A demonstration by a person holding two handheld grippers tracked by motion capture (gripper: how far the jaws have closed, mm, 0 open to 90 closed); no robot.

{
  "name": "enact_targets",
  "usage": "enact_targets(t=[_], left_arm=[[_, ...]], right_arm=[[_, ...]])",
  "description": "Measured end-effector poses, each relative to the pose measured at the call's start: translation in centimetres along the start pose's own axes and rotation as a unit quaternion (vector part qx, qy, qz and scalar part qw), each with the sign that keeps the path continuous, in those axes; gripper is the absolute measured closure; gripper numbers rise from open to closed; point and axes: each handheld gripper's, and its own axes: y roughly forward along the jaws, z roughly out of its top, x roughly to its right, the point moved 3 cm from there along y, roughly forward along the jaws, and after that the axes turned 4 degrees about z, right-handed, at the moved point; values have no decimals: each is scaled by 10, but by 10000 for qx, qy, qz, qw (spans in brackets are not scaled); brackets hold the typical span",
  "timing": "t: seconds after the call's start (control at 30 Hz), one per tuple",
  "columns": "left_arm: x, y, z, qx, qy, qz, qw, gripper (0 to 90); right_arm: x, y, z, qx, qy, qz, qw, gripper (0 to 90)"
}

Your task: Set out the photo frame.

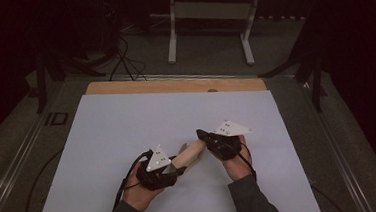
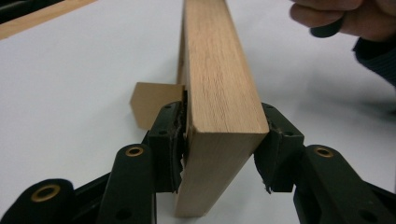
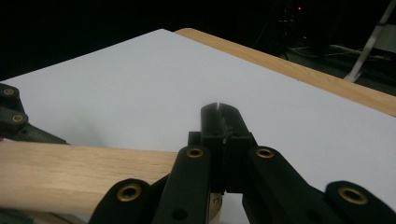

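A pale wooden block (image 1: pixel 189 153), long and square-edged with a clear grain, sits low over the white sheet (image 1: pixel 127 125) that covers the desk (image 1: pixel 174 85), in the near middle of it, running slantwise between the two hands; whether its underside touches the sheet cannot be told. In the left claw view the block (image 2: pixel 219 93) stretches away from the camera, its near end set between the two black pads (image 2: pixel 170 140): the left pad lies against the block's side, the right one against its corner, so the left claw (image 2: pixel 223 144) holds the block at a middling width. In the high view that left claw (image 1: pixel 168 168) sits at the block's lower left end, under its grey three-cornered plate. A small piece of brown card (image 2: pixel 152 100) shows just behind the left pad, beside the block, on the sheet. The right claw (image 3: pixel 223 116) has its jaws pressed together with no gap; in its own view the block (image 3: pixel 84 172) passes across beneath and to the left of the jaws, not between the tips. In the high view the right claw (image 1: pixel 205 136) sits at the block's upper right end, the person's right hand (image 1: pixel 237 160) behind it. Beyond the desk, a white-legged stand (image 1: pixel 210 29) rises from the dark floor.
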Motion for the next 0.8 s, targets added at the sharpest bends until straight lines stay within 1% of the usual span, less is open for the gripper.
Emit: enact_targets(t=[0.03,0.13,0.3,0.53,0.57,0.8], left_arm=[[-1,0,0,-7,2,24,10000,558],[-4,-1,-1,-59,-27,182,9998,555],[-10,-1,-4,-73,-126,304,9994,557],[-14,-1,-5,-133,-59,557,9983,568],[-14,-1,-5,-133,-59,557,9983,569],[-21,0,-6,-147,-209,758,9968,576]], right_arm=[[0,0,0,6,6,0,10000,897],[0,0,0,1,12,-9,10000,897],[0,-1,0,-18,25,-28,10000,897],[1,-1,0,-40,32,-33,10000,897],[1,-1,0,-40,32,-33,10000,897],[1,-2,0,-87,30,-27,10000,897]])
